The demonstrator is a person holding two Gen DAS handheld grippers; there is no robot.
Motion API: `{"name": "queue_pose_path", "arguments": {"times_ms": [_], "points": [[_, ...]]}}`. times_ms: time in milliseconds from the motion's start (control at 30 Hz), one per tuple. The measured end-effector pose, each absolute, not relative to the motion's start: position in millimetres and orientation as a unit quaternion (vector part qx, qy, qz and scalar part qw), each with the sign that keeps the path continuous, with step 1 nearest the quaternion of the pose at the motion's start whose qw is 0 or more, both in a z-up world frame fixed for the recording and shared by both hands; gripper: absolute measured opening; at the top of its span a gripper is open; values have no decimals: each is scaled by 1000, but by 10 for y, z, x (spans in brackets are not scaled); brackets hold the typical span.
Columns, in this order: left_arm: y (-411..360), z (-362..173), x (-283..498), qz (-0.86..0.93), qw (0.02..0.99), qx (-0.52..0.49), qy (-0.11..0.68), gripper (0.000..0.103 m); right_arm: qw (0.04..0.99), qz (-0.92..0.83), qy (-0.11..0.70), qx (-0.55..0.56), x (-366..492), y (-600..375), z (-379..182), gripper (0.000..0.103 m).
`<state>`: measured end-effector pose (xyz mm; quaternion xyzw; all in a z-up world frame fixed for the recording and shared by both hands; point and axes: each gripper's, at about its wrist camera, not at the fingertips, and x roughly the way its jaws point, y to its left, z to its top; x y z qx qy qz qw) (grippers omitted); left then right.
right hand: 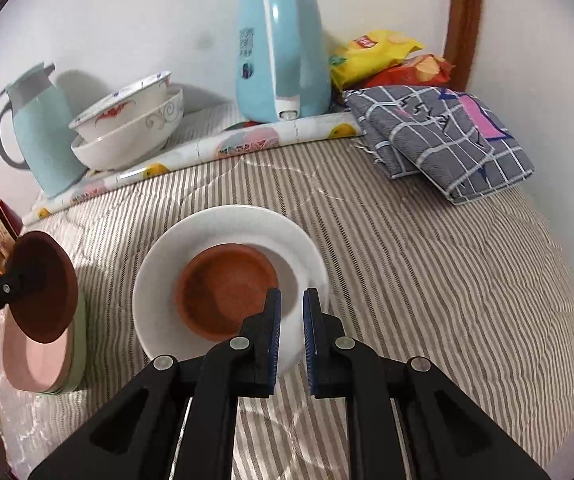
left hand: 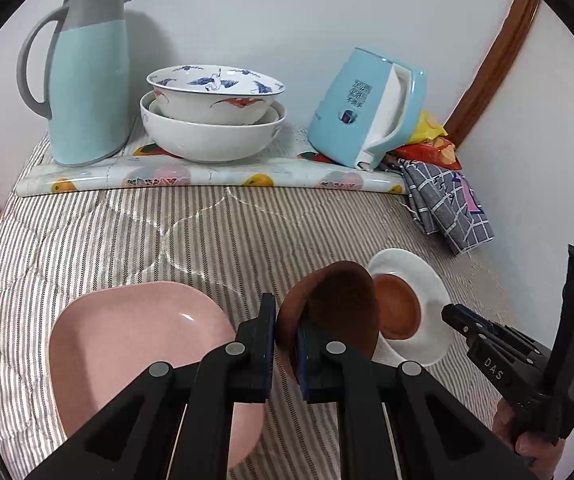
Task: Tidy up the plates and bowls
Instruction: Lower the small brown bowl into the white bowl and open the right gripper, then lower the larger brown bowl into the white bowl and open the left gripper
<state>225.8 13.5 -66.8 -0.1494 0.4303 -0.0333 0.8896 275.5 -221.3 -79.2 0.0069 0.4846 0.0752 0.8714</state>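
Note:
My left gripper (left hand: pixel 286 338) is shut on the rim of a brown clay saucer (left hand: pixel 339 304) and holds it tilted in the air between a pink plate (left hand: pixel 135 336) and a white plate (left hand: pixel 427 280). A second brown saucer (right hand: pixel 227 294) lies in the white plate (right hand: pixel 167 264). My right gripper (right hand: pixel 291 338) hovers over the white plate's near rim, jaws narrowly apart, nothing between them. From the right wrist view the held saucer (right hand: pixel 45 288) hangs over the pink plate (right hand: pixel 35 364), which tops a stack with a green one.
Two nested white bowls (left hand: pixel 211 120) stand at the back on a fruit-print mat (left hand: pixel 207 174), between a light blue jug (left hand: pixel 87 76) and a blue kettle (left hand: pixel 363 112). A folded checked cloth (right hand: pixel 447 140) and snack bags (right hand: pixel 383 60) lie back right. Striped quilt (right hand: pixel 427 280) covers the surface.

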Motion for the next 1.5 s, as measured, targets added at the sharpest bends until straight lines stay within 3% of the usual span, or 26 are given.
{"name": "queue_pose_path", "arguments": {"times_ms": [600,867,1500], "points": [[-267,-472,2119,-59,895,-133,421,9,882,64,467,8,2388,-2563,-641,11],[-428,-428,2181,-71,897,-122,418,9,884,55,463,13,2261,-2749,-631,16],[-905,-652,2615,-105,880,-95,452,9,889,36,456,21,2277,-3021,-633,17]]}}
